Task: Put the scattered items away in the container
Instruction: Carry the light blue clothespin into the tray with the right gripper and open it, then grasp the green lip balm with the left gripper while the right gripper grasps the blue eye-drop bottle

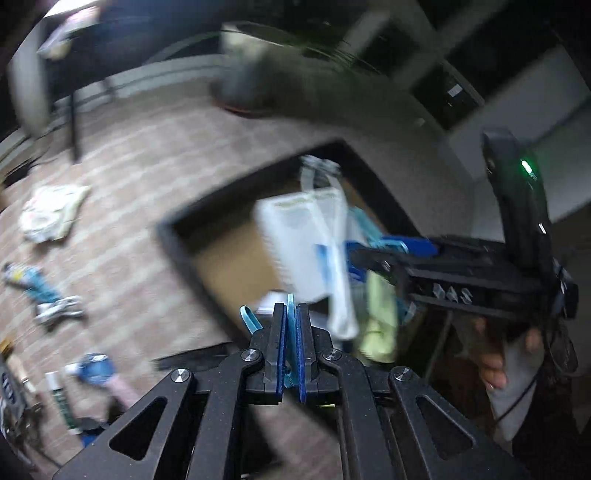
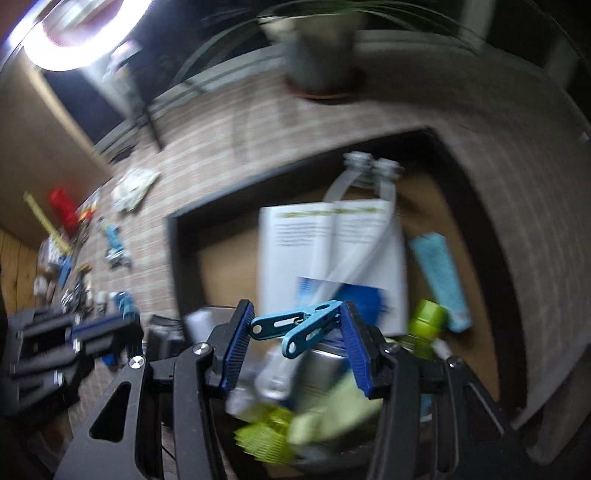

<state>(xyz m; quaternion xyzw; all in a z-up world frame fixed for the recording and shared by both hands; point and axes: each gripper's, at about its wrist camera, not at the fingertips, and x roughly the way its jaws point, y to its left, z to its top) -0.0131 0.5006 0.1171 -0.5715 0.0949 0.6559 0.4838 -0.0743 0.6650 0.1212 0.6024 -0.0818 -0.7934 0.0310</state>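
Black-walled container (image 2: 173,258) holds a white booklet (image 2: 295,240), teal tube (image 2: 439,273) and green bottle (image 2: 424,325). Blue clothespegs (image 2: 295,328) hang above it.

Looked like a lived-in room at home, carpeted floor (image 1: 155,177) strewn with small household things, potted plant (image 2: 317,48) by the wall, dark storage box (image 2: 177,236) on the floor, bright round lamp (image 2: 81,29) overhead.
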